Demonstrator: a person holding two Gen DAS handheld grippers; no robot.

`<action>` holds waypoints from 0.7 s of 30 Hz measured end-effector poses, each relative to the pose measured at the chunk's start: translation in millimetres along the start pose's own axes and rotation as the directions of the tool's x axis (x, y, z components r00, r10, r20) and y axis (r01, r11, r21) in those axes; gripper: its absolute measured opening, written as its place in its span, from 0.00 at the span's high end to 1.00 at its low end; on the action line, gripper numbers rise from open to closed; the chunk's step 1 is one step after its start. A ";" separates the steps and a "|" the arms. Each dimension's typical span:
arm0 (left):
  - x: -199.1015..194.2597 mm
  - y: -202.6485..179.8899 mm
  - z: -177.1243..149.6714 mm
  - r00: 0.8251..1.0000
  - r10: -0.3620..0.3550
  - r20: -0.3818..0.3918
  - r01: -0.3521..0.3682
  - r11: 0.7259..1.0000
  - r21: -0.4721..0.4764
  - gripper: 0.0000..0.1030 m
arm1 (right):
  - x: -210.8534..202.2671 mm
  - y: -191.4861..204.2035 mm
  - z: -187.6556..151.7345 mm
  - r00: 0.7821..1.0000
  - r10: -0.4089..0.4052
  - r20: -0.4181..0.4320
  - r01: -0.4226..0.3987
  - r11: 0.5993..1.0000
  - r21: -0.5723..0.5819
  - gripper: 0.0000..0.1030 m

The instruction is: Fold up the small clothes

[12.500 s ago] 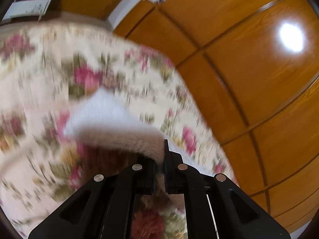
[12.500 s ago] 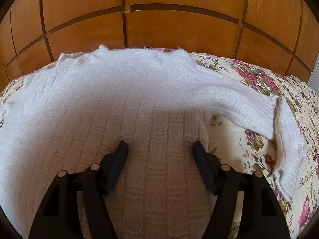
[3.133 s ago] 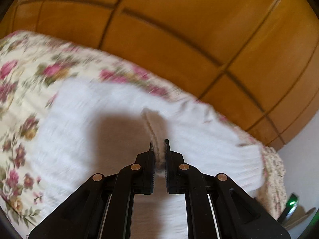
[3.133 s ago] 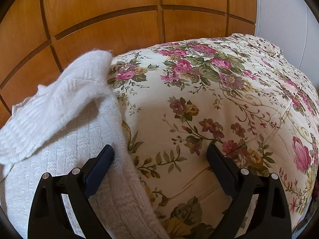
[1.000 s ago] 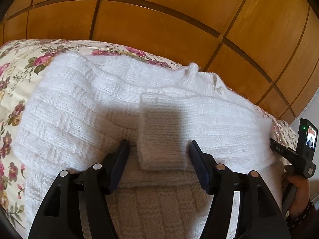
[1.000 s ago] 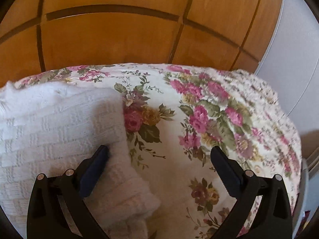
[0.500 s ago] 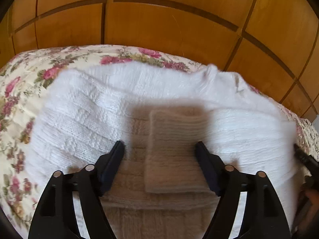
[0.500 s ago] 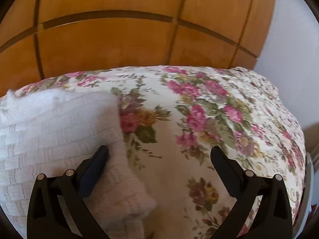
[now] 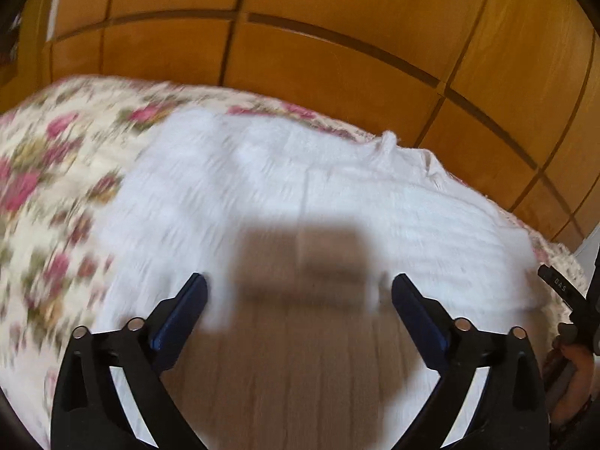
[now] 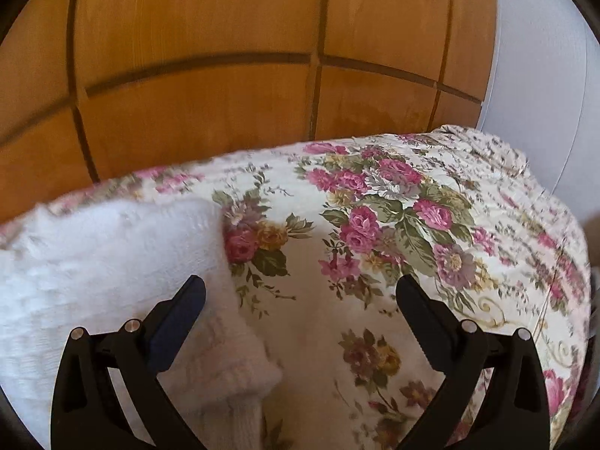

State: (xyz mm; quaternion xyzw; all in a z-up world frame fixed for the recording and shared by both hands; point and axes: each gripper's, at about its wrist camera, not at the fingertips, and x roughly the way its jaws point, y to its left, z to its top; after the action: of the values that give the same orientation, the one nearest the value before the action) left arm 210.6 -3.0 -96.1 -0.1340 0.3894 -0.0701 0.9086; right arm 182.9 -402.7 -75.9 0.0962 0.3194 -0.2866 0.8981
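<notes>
A white knitted sweater (image 9: 285, 187) lies spread on the flowered bedspread (image 9: 45, 187), with a sleeve folded across its body. My left gripper (image 9: 299, 292) hovers over the sweater's middle; its jaws are opening wide and grip nothing, the folded sleeve end lying loose below them. In the right wrist view the sweater's right edge (image 10: 105, 255) sits at the left. My right gripper (image 10: 300, 296) stands open above the bedspread (image 10: 375, 262), its left finger over the sweater's edge, nothing held.
A wooden panelled wall (image 9: 300, 37) rises just behind the bed. A white wall (image 10: 543, 75) stands at the far right. At the right edge of the left wrist view a hand (image 9: 577, 367) holds the other gripper's handle.
My left gripper's jaws have spread wider and it has drawn back from the folded sleeve end, which stays on the sweater. The right gripper has shifted slightly and stays open.
</notes>
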 end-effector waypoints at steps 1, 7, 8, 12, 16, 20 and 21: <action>-6.7 8.0 -7.1 1.000 -0.018 -0.010 0.018 0.999 -0.033 0.04 | -7.6 -7.5 -2.9 0.999 0.042 -0.012 -0.042 0.999 0.023 0.02; -45.2 29.7 -32.4 0.997 -0.074 0.020 0.075 0.996 -0.055 0.04 | -44.9 -42.6 -31.8 0.954 0.291 -0.075 -0.287 0.956 0.058 0.14; -48.8 31.1 -34.9 0.996 -0.084 0.020 0.085 0.995 -0.048 0.04 | -53.3 -50.5 -38.8 0.937 0.339 -0.085 -0.335 0.941 0.057 0.19; -72.2 38.1 -50.9 0.994 -0.100 0.041 0.100 0.995 -0.014 0.04 | -69.4 -78.4 -62.4 0.869 0.476 -0.134 -0.461 0.878 0.131 0.33; -91.4 49.6 -66.9 0.993 -0.104 0.059 0.104 0.995 0.011 0.05 | -88.1 -99.0 -88.0 0.807 0.567 -0.163 -0.547 0.823 0.155 0.41; -108.6 67.0 -80.8 0.989 -0.127 0.077 0.128 0.992 -0.016 0.05 | -102.9 -113.3 -109.3 0.746 0.641 -0.180 -0.608 0.766 0.210 0.41; -112.0 71.7 -83.9 0.988 -0.135 0.080 0.138 0.990 -0.027 0.05 | -105.6 -117.7 -113.3 0.728 0.662 -0.178 -0.622 0.747 0.236 0.41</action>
State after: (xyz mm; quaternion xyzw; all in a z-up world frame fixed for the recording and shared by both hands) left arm 74.3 75.5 -95.8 -0.1778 0.3445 -0.1206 0.9139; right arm -10.4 -410.7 -96.4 0.3081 0.3527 0.0323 0.8830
